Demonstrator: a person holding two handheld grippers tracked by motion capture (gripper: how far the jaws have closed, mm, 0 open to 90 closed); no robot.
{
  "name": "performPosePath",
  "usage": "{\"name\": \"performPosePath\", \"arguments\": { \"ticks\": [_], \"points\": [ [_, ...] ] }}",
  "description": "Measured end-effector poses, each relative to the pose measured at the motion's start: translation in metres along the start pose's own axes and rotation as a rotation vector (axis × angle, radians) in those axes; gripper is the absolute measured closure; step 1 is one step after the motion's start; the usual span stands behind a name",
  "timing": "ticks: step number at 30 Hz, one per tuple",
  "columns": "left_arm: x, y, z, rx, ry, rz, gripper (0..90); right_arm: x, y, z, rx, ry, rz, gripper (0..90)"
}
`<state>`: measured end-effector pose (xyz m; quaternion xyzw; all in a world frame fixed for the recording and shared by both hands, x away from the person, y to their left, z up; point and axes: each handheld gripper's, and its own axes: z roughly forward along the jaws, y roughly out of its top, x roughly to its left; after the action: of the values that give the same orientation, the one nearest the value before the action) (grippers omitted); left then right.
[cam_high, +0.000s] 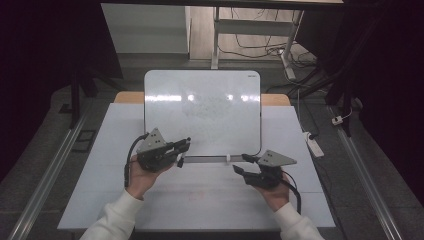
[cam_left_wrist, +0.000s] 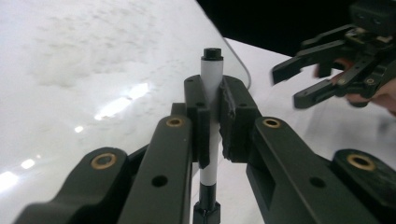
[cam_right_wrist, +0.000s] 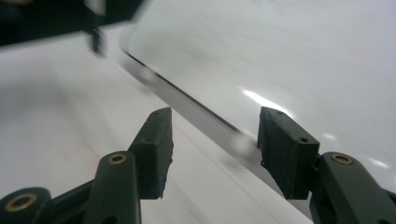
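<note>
A white whiteboard (cam_high: 202, 110) lies on the white table (cam_high: 115, 200), with faint smudges on its surface (cam_left_wrist: 70, 56). My left gripper (cam_high: 184, 146) hovers at the board's lower left corner, shut on a white marker pen (cam_left_wrist: 211, 74) with black ends. The pen stands crosswise between the pads (cam_left_wrist: 233, 116). My right gripper (cam_high: 241, 164) is near the board's lower right edge, open with nothing between its fingers (cam_right_wrist: 156, 140). It also appears in the left gripper view (cam_left_wrist: 287, 87), open. The board's grey lower ledge (cam_right_wrist: 201, 116) runs just beyond the right gripper.
A grey ledge (cam_high: 210, 159) with a small white clip (cam_high: 227, 158) lines the board's near edge. A white power strip (cam_high: 315, 145) lies on the floor to the right of the table. Metal desk legs (cam_high: 216, 40) and cables stand behind.
</note>
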<state>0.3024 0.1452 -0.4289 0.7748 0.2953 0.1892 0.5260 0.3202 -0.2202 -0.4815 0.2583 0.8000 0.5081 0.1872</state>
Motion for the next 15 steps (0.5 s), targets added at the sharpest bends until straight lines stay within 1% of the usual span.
{"name": "performPosePath", "arguments": {
  "ticks": [2,3,4,7,9,10,12,13,14,15],
  "points": [
    [0.004,-0.001,-0.001,0.002,0.014,-0.009,81.8,-0.008,-0.007,-0.01,0.007,-0.051,-0.008,44.0],
    [0.006,-0.001,-0.001,0.005,0.023,-0.013,81.8,-0.013,-0.012,-0.017,0.008,-0.085,-0.005,43.9],
    [0.008,-0.002,-0.001,0.008,0.033,-0.018,81.8,-0.017,-0.016,-0.022,0.013,-0.105,0.002,43.9],
    [0.011,-0.004,-0.001,0.021,0.058,-0.018,81.8,-0.025,-0.024,-0.033,0.019,-0.154,-0.015,43.8],
    [0.013,-0.004,-0.003,0.021,0.068,-0.022,81.8,-0.029,-0.028,-0.037,0.027,-0.169,-0.035,43.6],
    [0.013,-0.004,-0.003,0.021,0.068,-0.022,81.8,-0.03,-0.03,-0.038,0.03,-0.17,-0.031,43.5],
    [0.018,-0.005,-0.005,0.015,0.076,-0.035,81.8,-0.033,-0.033,-0.039,0.029,-0.161,-0.021,43.4],
    [0.02,-0.004,-0.005,0.011,0.074,-0.043,81.8,-0.034,-0.034,-0.039,0.03,-0.163,-0.025,43.5],
    [0.02,-0.004,-0.005,0.011,0.074,-0.043,81.8,-0.034,-0.034,-0.039,0.03,-0.163,-0.025,43.5],
    [0.026,-0.002,-0.007,0.003,0.071,-0.056,81.8,-0.035,-0.034,-0.039,0.036,-0.166,-0.03,43.1]
  ]
}}
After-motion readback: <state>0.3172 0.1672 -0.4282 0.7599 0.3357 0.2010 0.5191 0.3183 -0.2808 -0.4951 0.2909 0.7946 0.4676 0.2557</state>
